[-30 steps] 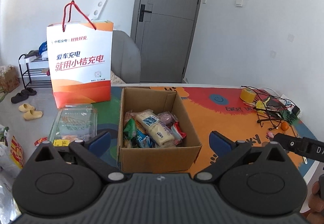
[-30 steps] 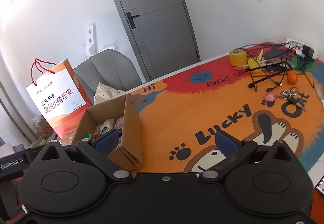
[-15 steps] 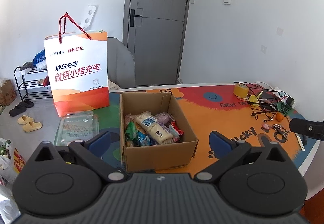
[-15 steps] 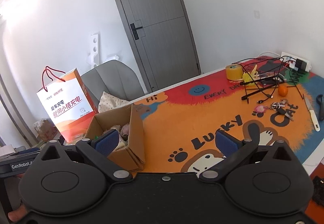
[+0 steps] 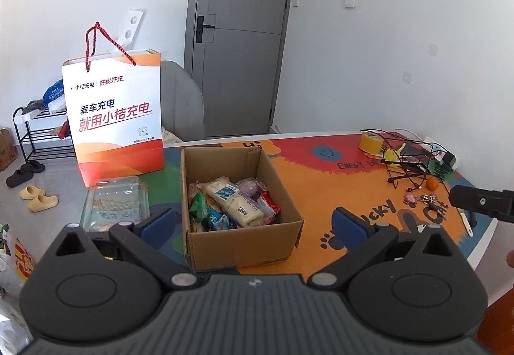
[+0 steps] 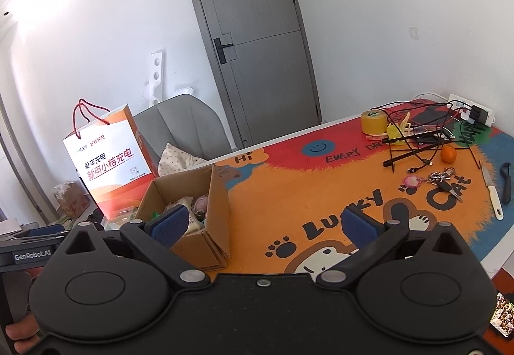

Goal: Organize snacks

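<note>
You are holding the left gripper (image 5: 253, 220) above the near edge of the table, with its jaws spread wide and nothing between them, and this is making sense because the cardboard box (image 5: 239, 194) is sitting straight ahead between the two blue pads. The snacks (image 5: 229, 201) are lying inside this box in a loose pile, one pale long packet on top of green, blue and red wrappers. You are keeping the right gripper (image 6: 261, 223) also wide apart and empty, and it is pointing more to the open orange mat (image 6: 289, 194), probably because this bare area is good for laying out packets. The clear plastic tray (image 5: 114, 201) is resting just beside the box on its left, in front of the standing paper bag (image 5: 114, 117), so I think it could receive some snacks. The cables, tape roll (image 6: 372, 122) and keys (image 6: 445, 180) are staying well apart at the far right, not disturbing your reach.
</note>
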